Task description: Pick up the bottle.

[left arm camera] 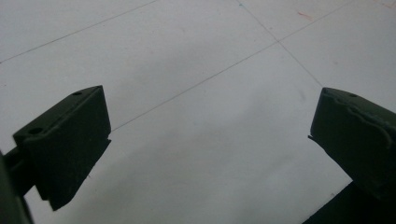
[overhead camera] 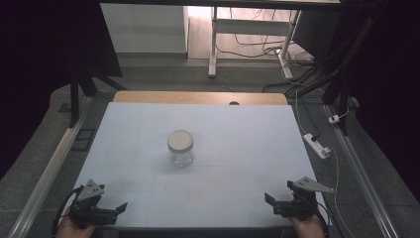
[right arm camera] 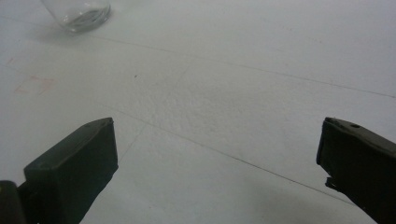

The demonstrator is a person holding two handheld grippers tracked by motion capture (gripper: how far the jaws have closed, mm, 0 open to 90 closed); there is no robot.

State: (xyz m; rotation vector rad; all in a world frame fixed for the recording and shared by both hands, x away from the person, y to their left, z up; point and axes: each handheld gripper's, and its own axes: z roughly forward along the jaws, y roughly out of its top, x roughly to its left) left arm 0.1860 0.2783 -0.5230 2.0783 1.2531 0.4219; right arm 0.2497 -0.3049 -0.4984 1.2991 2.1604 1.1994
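Observation:
A clear glass jar (overhead camera: 181,148) with a cream lid stands upright near the middle of the white table (overhead camera: 247,148). My left gripper (overhead camera: 117,210) rests at the front left corner, jaws wide apart over bare table and pointing right. In the left gripper view the left gripper (left arm camera: 210,107) holds nothing. My right gripper (overhead camera: 275,203) sits at the front right corner, well away from the jar. In the right gripper view the right gripper (right arm camera: 217,126) is open and empty, and the jar's glass base (right arm camera: 81,13) shows at the far upper left.
A wooden strip (overhead camera: 198,97) borders the table's far edge. Metal rails (overhead camera: 47,173) run along both sides. A white power strip (overhead camera: 317,145) and cables lie on the floor to the right. Desk legs (overhead camera: 213,44) stand beyond the table.

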